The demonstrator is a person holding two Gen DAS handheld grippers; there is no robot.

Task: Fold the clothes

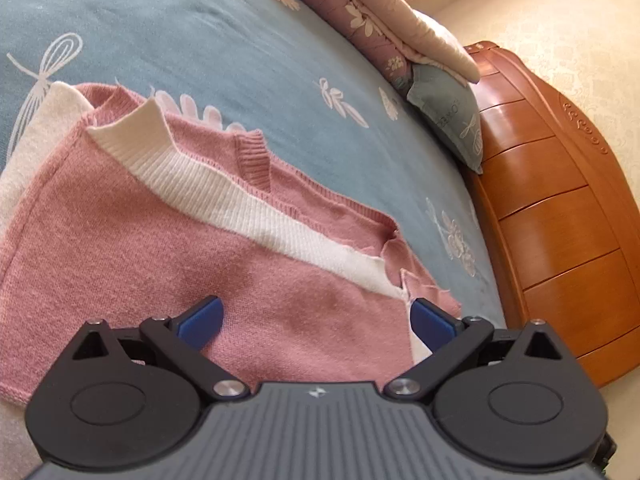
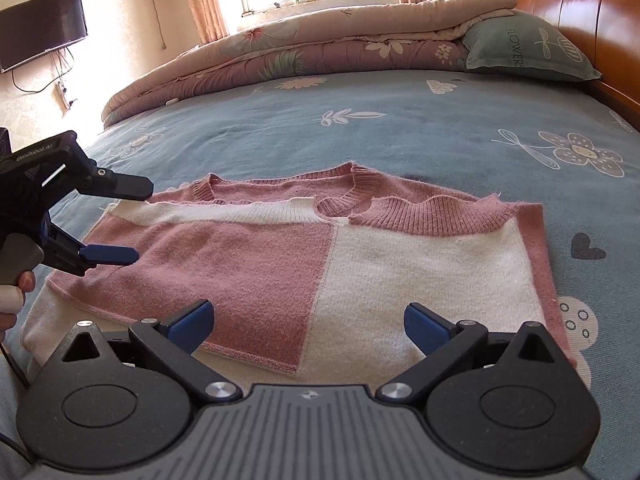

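A pink and white knit sweater [image 2: 320,264] lies flat on the blue bedsheet [image 2: 360,128], its sleeves folded in over the body. In the left wrist view the sweater [image 1: 160,248] fills the lower left, its white ribbed cuff running across it. My left gripper [image 1: 316,316] is open and empty, just above the sweater's pink part. It also shows in the right wrist view [image 2: 138,222], open over the sweater's left edge. My right gripper [image 2: 308,320] is open and empty above the sweater's near hem.
A folded floral quilt [image 2: 300,44] lies along the far side of the bed. A blue-grey pillow [image 2: 528,48] leans on the wooden headboard [image 2: 592,4]. The headboard [image 1: 552,208] is at the right in the left wrist view. A wall TV [image 2: 40,28] hangs at the far left.
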